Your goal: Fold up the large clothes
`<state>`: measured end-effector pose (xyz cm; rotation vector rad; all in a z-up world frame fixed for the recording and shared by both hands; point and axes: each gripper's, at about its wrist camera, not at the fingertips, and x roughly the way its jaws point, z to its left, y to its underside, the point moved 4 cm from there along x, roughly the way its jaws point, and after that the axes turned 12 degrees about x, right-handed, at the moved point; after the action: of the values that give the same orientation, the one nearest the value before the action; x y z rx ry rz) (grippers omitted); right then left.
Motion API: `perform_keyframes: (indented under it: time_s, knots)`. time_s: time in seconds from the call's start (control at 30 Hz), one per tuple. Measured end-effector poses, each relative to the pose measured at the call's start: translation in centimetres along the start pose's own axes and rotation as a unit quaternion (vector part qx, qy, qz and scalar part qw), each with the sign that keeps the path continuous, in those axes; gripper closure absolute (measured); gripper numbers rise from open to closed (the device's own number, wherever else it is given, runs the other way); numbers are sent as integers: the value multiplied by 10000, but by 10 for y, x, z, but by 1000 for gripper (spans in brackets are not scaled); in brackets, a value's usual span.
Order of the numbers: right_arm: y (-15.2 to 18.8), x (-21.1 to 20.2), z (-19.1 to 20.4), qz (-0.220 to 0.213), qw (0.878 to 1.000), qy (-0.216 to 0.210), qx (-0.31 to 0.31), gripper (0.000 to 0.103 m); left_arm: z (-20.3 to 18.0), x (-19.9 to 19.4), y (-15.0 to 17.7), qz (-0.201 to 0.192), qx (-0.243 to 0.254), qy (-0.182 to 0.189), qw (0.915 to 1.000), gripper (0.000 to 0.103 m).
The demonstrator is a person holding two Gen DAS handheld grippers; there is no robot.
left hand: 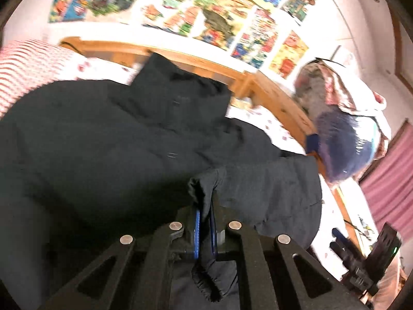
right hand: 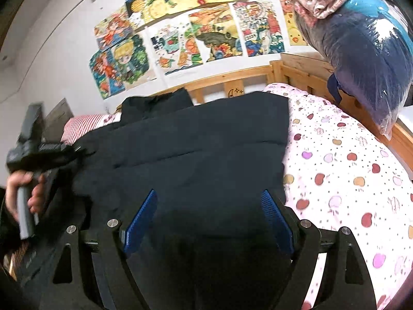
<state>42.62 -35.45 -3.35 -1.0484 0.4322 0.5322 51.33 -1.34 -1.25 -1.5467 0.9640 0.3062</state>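
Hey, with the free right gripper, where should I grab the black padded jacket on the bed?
Probably the jacket's straight right edge, approached from the apple-print sheet side. That edge lies flat and exposed beside the open right gripper; the left gripper is clamped on a bunched end.

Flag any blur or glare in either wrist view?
Left wrist: motion blur smears the posters and bagged bedding; left tongs stay sharp on the black jacket. Right wrist: mostly sharp, only the hand blurs; glare on the plastic bag.
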Motion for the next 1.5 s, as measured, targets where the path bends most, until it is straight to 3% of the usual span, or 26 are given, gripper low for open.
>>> perform_keyframes:
  time_s: [0.27,0.5,0.57,0.73,1.0,1.23,1.37,1.43,1.5]
  knots:
    - [-17,52,23,191,9996,-102,-170,24,56,-25,19,33,-125,-968,9952,97]
    - [-22,104,41,388,9970,40,-668,27,73,-2,39,358,172,-1453,9886,97]
    - [-21,128,38,670,9953,132,-692,36,73,2,42,434,245,-1556,9866,97]
    - [0,174,26,1401,9871,426,-647,36,81,27,55,924,294,-1764,9795,94]
    - [30,189,26,1384,9845,600,-895,33,83,53,69,1084,443,-2044,9719,93]
    - [40,168,28,981,9915,301,-804,25,78,37,71,579,464,-1952,9779,91]
    - [42,147,28,740,9937,190,-819,15,65,10,67,154,583,-1855,9808,78]
    - [44,142,29,684,9938,194,-851,12,62,-4,67,-6,545,-1791,9823,67]
    - [47,137,29,655,9939,228,-859,12,56,-22,70,-268,426,-1738,9835,47]
